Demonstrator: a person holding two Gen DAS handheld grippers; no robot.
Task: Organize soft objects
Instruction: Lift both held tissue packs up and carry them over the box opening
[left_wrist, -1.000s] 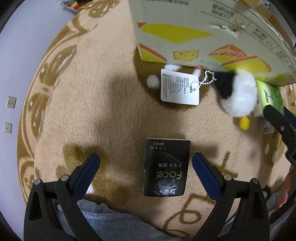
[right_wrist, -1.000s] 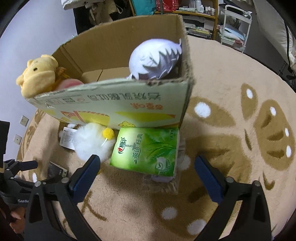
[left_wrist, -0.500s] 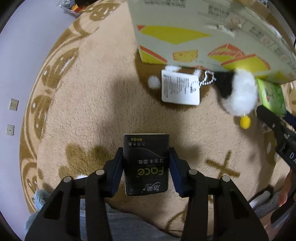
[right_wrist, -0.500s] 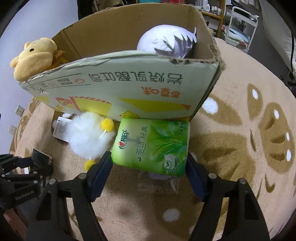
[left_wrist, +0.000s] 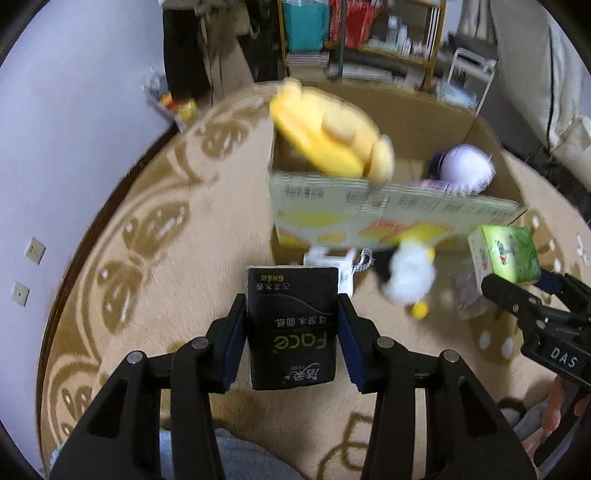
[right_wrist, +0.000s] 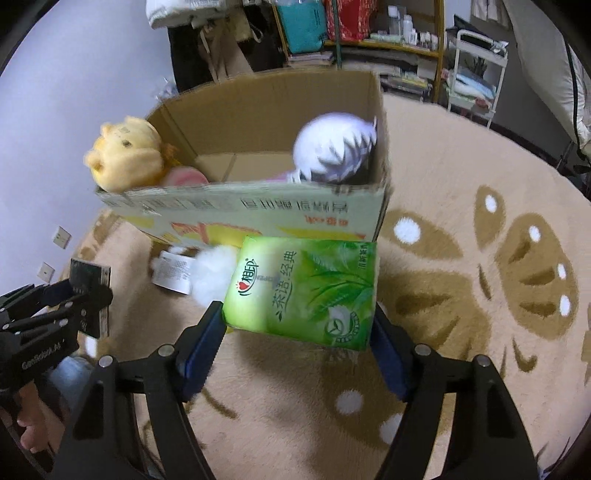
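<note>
My left gripper (left_wrist: 291, 332) is clamped on the black tissue pack (left_wrist: 291, 326), its blue pads pressed to both long sides, and the pack hangs clear of the tan rug (left_wrist: 155, 258) in front of the cardboard box (left_wrist: 388, 218) — nearer to me than the box's printed front wall and toward its left corner. My right gripper (right_wrist: 299, 332) is clamped on the green tissue pack (right_wrist: 306, 291), one pad against each short end, and that pack is also off the rug, just in front of the same wall and toward the box's right corner. Inside the box, a yellow plush bear (right_wrist: 125, 158) leans over the left end of the front wall, with something pink beside it, and a white-and-purple plush (right_wrist: 336, 147) sits against the right wall. On the rug, close against the foot of the box, lies a white fluffy keychain toy (left_wrist: 408, 275) with a bead chain and a paper tag (right_wrist: 173, 275); it sits between my two packs, touching neither gripper. Behind the box stand a shelf of books and bottles (right_wrist: 369, 33) and a white cart (right_wrist: 476, 74). In the left wrist view the box and bear are blurred.
</note>
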